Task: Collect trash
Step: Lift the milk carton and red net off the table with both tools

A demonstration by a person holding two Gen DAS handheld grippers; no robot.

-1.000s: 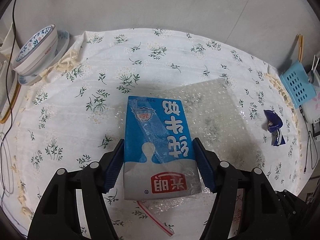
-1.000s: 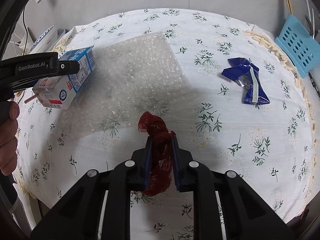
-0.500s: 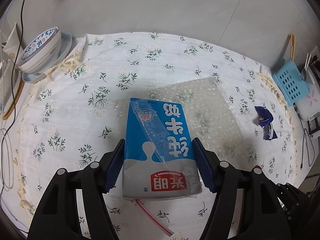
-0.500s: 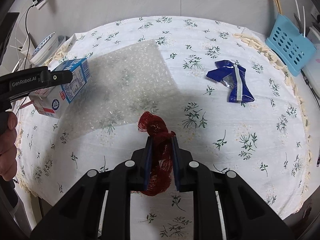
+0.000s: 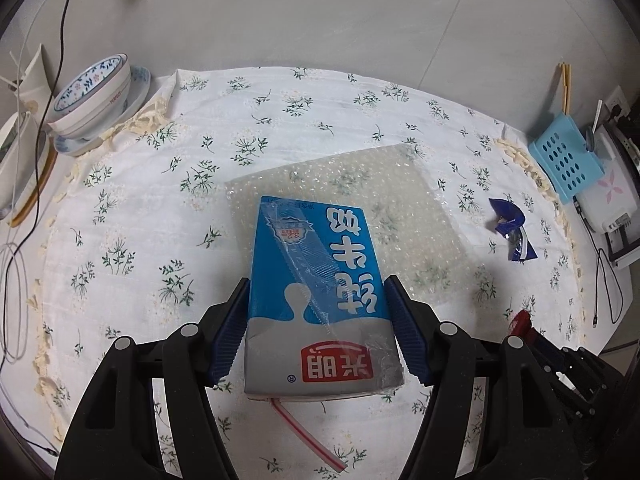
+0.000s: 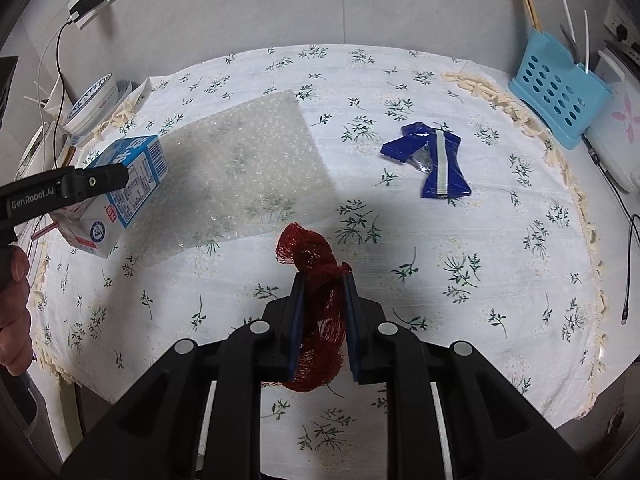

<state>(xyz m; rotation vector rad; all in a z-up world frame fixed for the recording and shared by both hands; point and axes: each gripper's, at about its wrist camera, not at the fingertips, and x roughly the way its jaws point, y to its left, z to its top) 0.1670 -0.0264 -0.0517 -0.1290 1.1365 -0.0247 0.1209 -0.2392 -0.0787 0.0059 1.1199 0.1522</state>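
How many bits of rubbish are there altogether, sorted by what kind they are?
Milk carton, held in the left gripper: 1
Red mesh net, held in the right gripper: 1
Bubble wrap sheet, flat on the tablecloth: 1
Blue snack wrapper, lying on the cloth: 1
Total: 4

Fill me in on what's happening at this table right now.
A person is clearing trash with a handheld claw in each hand. The left claw is shut on a blue and white milk carton with its straw still in, held above the table. The right claw is shut on a wad of red mesh netting. A sheet of bubble wrap and a torn blue wrapper still lie on the floral tablecloth.
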